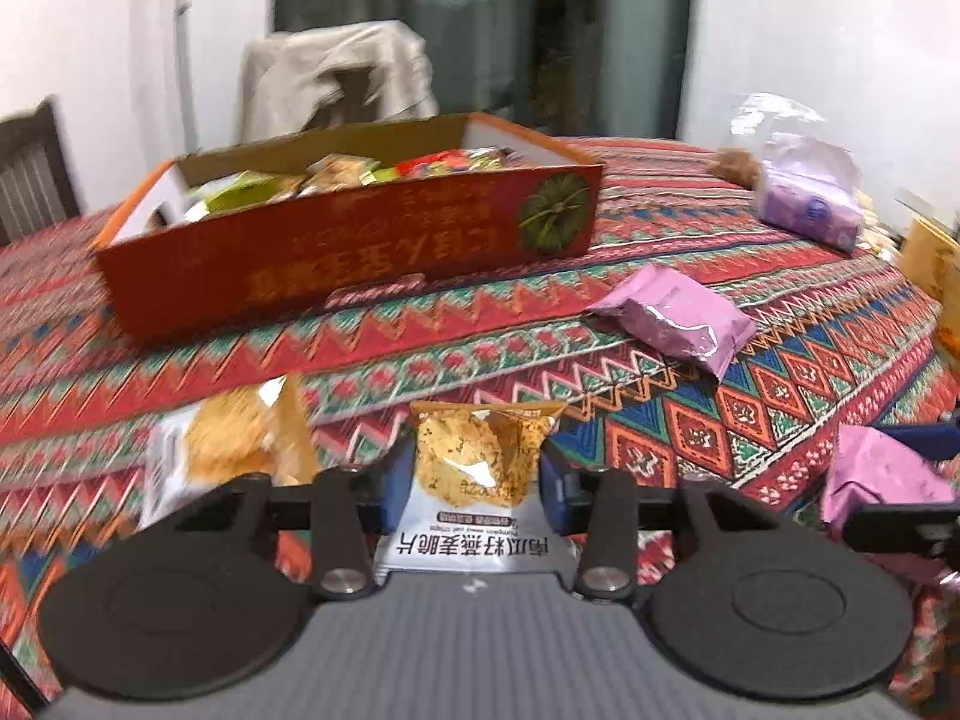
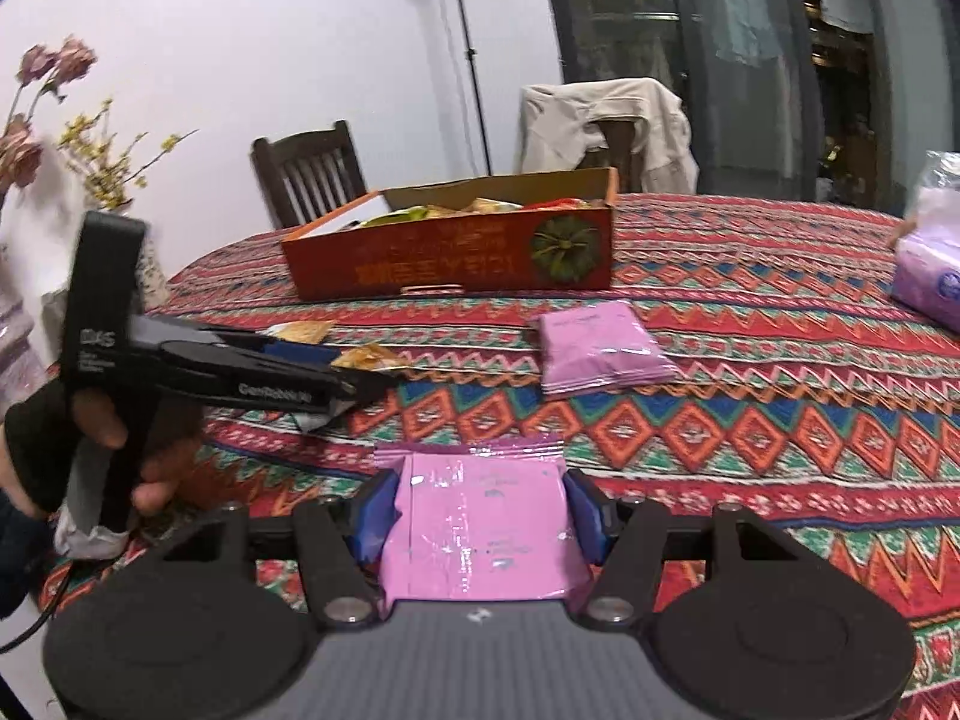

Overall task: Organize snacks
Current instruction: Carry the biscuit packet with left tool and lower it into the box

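Observation:
My left gripper (image 1: 477, 474) is shut on a white-and-orange crisp packet (image 1: 474, 462), its blue pads pressing both sides. A second crisp packet (image 1: 240, 444) lies just to its left on the tablecloth. My right gripper (image 2: 480, 510) is shut on a pink snack packet (image 2: 480, 534). That same pink packet (image 1: 882, 474) shows at the right edge of the left wrist view. Another pink packet (image 1: 678, 318) (image 2: 600, 348) lies flat on the cloth ahead. Farther back stands the open red cardboard box (image 1: 360, 264) (image 2: 450, 258), with several snacks inside.
A hand holds the left gripper (image 2: 360, 372) at the left of the right wrist view. A purple tissue pack (image 1: 804, 204) (image 2: 930, 276) sits at the far right. Behind the table are a dark chair (image 2: 309, 174), a chair draped with a jacket (image 2: 606, 126), and flowers (image 2: 54, 114) at the left.

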